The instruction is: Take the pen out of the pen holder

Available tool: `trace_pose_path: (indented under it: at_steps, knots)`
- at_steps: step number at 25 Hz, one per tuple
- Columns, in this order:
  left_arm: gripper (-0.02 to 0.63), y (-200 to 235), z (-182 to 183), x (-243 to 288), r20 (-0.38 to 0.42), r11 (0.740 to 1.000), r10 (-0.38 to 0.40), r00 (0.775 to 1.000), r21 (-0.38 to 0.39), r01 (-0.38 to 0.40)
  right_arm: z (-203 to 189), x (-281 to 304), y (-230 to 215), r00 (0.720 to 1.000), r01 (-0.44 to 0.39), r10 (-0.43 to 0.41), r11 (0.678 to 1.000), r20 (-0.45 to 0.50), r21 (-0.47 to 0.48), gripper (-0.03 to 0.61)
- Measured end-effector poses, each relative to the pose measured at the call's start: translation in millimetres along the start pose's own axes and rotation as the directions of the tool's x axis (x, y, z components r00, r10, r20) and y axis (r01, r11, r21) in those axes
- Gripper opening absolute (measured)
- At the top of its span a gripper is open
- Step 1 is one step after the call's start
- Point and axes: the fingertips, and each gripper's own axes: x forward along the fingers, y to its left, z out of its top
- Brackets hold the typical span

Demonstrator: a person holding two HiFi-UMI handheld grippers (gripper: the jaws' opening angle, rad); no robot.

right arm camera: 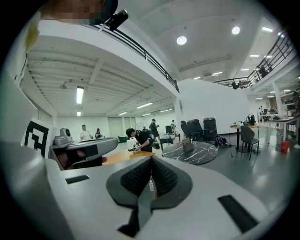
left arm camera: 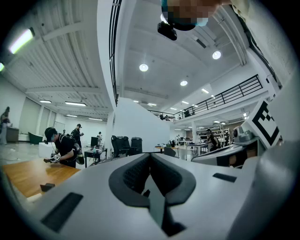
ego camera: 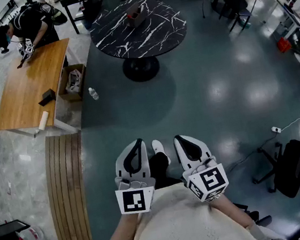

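The pen holder is a small brownish box on a round black marble table far ahead across the floor. It also shows small in the right gripper view, pen holder on the table. No pen can be made out at this distance. My left gripper and right gripper are held side by side close to my body, well short of the table. In the gripper views the left gripper and the right gripper have their jaws pressed together with nothing between them.
A wooden table stands at the left with a person bent over it. A cardboard box and a bottle lie on the floor beside it. A slatted bench is near left, an office chair near right.
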Motion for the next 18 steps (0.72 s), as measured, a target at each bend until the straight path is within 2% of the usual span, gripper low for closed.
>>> trace_pose_path:
  at_steps: [7, 12, 18]
  knots:
    - [0.012, -11, -17, 44, -0.023, 0.998, -0.056, 0.998, 0.023, 0.057, -16, 11, -43, 0.999, 0.048, -0.047, 0.998, -0.016, 0.051, 0.015]
    - [0.012, -43, -24, 110, -0.036, 0.994, -0.104, 0.994, 0.021, 0.105, -8, 18, -105, 0.996, 0.092, -0.091, 0.995, -0.014, 0.042, 0.015]
    - [0.012, -72, -11, 179, -0.005, 0.997, -0.069, 0.998, 0.028, 0.07, 24, 24, -184, 0.992, 0.124, -0.124, 0.992, 0.012, 0.023, 0.015]
